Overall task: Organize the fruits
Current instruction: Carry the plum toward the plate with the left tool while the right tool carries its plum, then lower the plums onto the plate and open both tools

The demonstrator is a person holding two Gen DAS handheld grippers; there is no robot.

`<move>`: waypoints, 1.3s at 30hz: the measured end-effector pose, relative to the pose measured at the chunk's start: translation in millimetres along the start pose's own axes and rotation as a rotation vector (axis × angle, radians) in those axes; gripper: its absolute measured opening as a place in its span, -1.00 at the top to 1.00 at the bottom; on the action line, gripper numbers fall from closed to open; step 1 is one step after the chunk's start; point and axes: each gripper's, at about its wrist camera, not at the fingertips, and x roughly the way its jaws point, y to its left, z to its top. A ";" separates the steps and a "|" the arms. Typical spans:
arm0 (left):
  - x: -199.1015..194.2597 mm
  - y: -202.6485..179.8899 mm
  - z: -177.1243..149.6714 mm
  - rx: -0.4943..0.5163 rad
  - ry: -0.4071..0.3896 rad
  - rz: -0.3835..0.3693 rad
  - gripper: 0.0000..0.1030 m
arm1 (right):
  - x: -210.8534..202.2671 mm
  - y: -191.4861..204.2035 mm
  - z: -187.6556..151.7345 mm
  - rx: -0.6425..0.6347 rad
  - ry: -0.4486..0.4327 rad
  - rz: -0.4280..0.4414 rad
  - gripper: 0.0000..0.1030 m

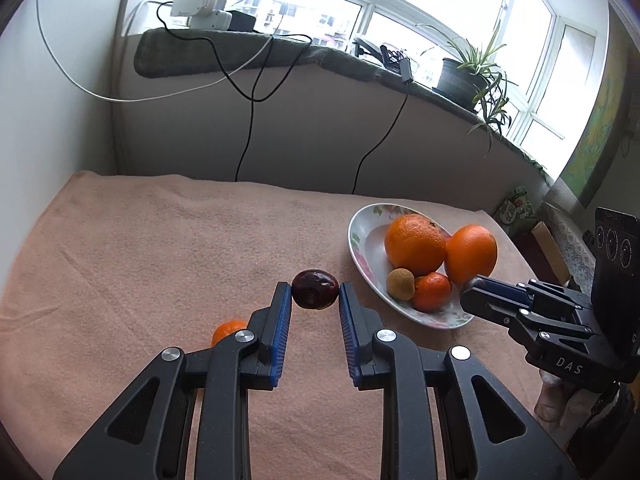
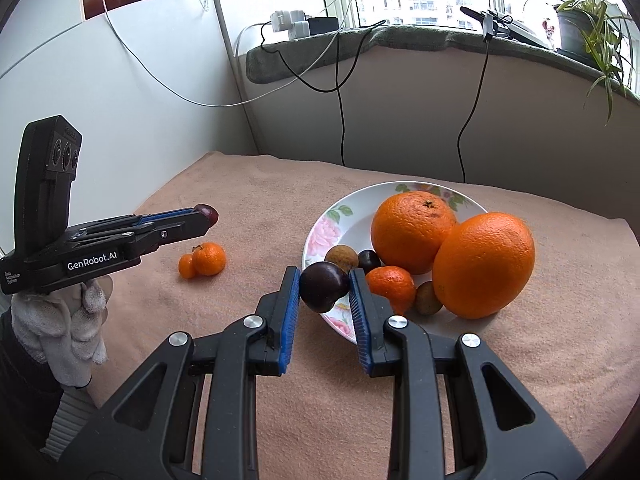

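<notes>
Peach towelling is covering the table. Left wrist view: left gripper is clamping a dark plum above the cloth, beside the floral plate. Right wrist view: right gripper is pinching another plum over the plate's near rim, with oranges lying inside.

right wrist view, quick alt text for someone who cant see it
The right gripper pinches a dark plum over the near rim of a floral plate holding two oranges and smaller fruit. The left gripper grips another plum.
</notes>
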 end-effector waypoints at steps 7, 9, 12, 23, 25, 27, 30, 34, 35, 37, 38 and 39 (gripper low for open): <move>18.0 -13.4 9.4 0.021 0.012 -0.027 0.56 | -3.1 -17.3 -2.9 0.028 -0.001 -0.022 0.49; 23.5 -17.5 11.9 0.028 0.018 -0.034 0.56 | -3.4 -20.8 -3.0 0.032 -0.003 -0.031 0.49; 31.4 -23.1 15.7 0.037 0.025 -0.043 0.56 | -3.4 -26.4 -3.3 0.040 -0.002 -0.034 0.49; 54.0 -39.0 24.2 0.063 0.051 -0.063 0.56 | -0.9 -40.3 -7.3 0.062 0.009 -0.040 0.49; 56.8 -41.9 24.8 0.067 0.056 -0.066 0.56 | -0.4 -41.4 -8.2 0.065 0.010 -0.037 0.49; 59.6 -43.8 24.6 0.068 0.061 -0.065 0.56 | 0.9 -40.7 -8.3 0.062 0.013 -0.036 0.49; 62.4 -46.4 24.8 0.070 0.065 -0.066 0.56 | 1.7 -41.1 -8.6 0.064 0.013 -0.035 0.49; 64.9 -49.3 25.6 0.074 0.068 -0.068 0.56 | 3.1 -41.9 -8.1 0.067 0.014 -0.035 0.49; 65.6 -49.9 25.9 0.076 0.069 -0.068 0.56 | 3.6 -41.9 -8.0 0.067 0.015 -0.037 0.49; 67.2 -51.1 26.7 0.079 0.071 -0.069 0.56 | 4.1 -42.2 -8.1 0.068 0.016 -0.039 0.49; 67.5 -51.8 26.9 0.080 0.070 -0.069 0.56 | 4.5 -42.6 -8.0 0.069 0.017 -0.039 0.49; 67.9 -52.7 27.1 0.083 0.069 -0.070 0.56 | 4.7 -42.8 -8.2 0.070 0.018 -0.039 0.49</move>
